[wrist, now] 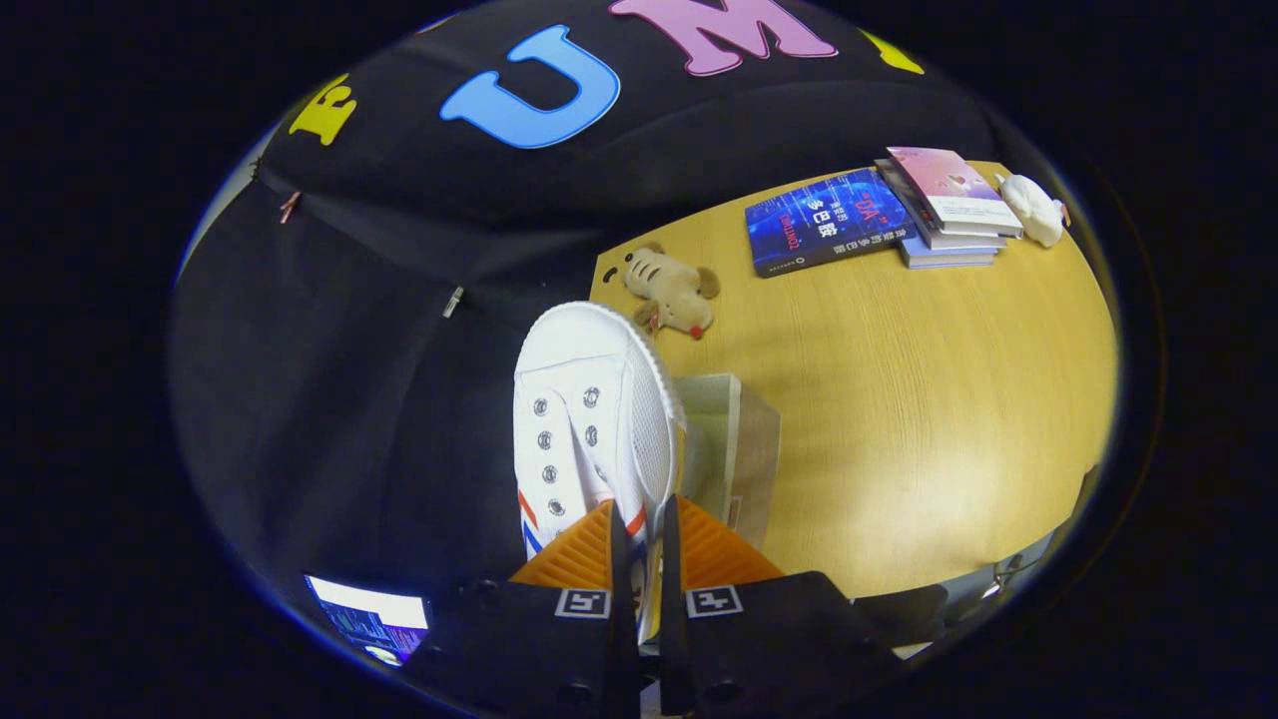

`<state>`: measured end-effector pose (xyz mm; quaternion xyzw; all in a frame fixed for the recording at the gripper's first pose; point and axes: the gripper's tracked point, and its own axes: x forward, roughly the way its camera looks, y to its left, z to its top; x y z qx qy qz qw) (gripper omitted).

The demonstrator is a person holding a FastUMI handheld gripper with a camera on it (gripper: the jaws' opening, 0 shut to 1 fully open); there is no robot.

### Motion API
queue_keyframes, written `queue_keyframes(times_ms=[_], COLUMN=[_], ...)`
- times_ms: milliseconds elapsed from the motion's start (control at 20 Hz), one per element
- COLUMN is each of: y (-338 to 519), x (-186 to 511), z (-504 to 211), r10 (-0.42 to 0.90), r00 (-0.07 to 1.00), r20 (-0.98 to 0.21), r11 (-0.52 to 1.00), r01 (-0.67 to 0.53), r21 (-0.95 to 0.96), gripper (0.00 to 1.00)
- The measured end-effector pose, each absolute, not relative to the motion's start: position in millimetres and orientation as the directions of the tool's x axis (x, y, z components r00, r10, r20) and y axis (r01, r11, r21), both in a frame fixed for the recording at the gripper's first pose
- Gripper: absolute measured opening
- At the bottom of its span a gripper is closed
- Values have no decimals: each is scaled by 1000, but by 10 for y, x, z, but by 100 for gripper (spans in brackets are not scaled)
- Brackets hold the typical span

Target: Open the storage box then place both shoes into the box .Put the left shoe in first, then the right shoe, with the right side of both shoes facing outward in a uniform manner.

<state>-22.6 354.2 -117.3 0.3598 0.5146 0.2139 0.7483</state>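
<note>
white canvas shoe with metal eyelets and red-blue stripes (589, 419): lifted, toe pointing away, side wall clamped between both fingers of the gripper (639, 544) | translucent plastic storage box (734, 449): just beside the shoe, at the wooden table (899, 419) near edge | tan plush toy (671, 290): far corner | stacked books (944, 205): far edge

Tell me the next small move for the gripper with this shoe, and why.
Probably carry the white sneaker toward the clear storage box just beside it and start lowering it in. The gripper is shut on the sneaker's side wall, the shoe hangs lifted above the wooden table, and the box looks open, with no shoe visible inside.
</note>
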Motion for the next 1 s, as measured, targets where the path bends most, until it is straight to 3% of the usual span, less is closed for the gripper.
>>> queue_keyframes(times_ms=[850,1000], y=[4098,4145], x=[-219,-268], z=[-1927,-1992], r10=[569,581], r00=[224,198], r20=[-791,-790], r11=[799,794], r01=[79,79], r21=[597,603], gripper=[13,24])
